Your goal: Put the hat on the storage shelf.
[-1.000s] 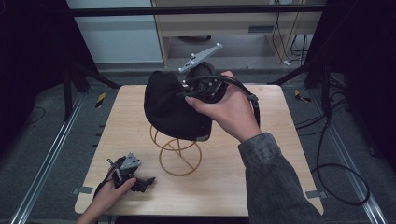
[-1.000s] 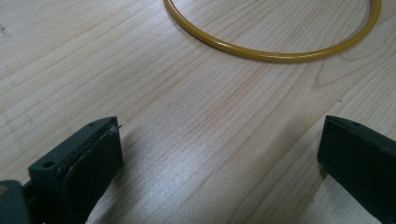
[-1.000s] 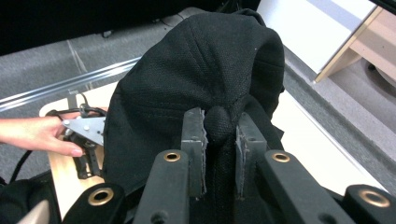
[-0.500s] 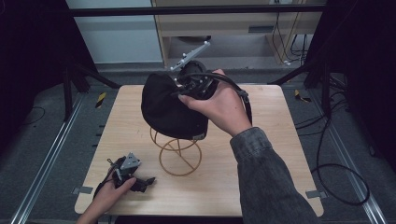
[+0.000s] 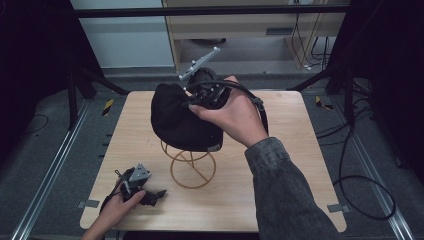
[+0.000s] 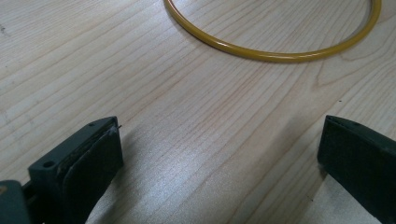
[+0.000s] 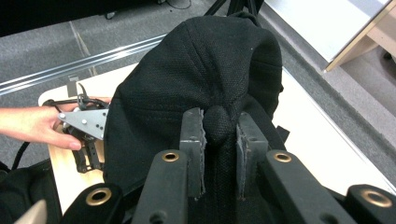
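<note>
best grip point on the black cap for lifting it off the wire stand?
Probably the crown top. The right gripper is shut on a fold of the black cap around the top button, coming from above. The fabric bunches there, and it is clear of the yellow wire stand underneath.

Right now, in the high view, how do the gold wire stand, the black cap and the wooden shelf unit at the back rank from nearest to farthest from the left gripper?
1. Gold wire stand: just right of the left gripper, on the table.
2. Black cap: higher up, atop the stand, pinched by the right gripper.
3. Wooden shelf unit: beyond the table's far edge.
</note>
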Motion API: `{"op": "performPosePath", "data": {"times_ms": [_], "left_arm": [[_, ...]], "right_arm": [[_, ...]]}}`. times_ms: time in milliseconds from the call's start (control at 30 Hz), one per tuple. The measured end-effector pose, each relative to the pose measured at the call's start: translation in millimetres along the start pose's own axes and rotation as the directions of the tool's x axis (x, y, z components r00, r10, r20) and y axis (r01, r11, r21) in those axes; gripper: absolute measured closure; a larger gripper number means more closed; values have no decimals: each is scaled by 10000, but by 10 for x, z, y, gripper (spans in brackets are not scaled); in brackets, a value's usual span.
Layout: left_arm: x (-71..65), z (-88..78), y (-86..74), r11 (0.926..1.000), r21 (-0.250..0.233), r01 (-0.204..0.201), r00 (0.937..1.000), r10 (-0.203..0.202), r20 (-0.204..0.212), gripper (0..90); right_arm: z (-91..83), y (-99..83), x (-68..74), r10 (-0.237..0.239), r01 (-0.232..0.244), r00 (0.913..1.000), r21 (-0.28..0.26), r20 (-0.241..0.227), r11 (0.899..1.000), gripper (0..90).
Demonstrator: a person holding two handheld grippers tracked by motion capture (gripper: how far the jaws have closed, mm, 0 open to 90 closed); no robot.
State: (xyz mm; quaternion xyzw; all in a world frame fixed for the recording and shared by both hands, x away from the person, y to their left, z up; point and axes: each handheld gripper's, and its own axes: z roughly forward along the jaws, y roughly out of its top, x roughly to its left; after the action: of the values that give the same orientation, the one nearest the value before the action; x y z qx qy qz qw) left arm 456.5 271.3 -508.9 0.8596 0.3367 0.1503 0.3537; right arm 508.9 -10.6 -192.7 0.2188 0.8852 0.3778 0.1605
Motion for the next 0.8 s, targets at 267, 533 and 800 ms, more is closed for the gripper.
{"op": "performPosePath", "data": {"times_ms": [267,533,800], "left_arm": [[-1,-1,-1,10000,1,1,10000,-1,-6,0],[-2,0,-1,10000,-11,15,10000,-15,6,0],[-2,0,-1,10000,-12,15,10000,-15,4,0]], "right_arm": [[89,26,42,-69,70,9999,138,-133,9999,764],[199,44,66,-107,113,9998,419,-144,9991,763],[283,24,89,-97,109,9997,502,-236,9987,759]]}}
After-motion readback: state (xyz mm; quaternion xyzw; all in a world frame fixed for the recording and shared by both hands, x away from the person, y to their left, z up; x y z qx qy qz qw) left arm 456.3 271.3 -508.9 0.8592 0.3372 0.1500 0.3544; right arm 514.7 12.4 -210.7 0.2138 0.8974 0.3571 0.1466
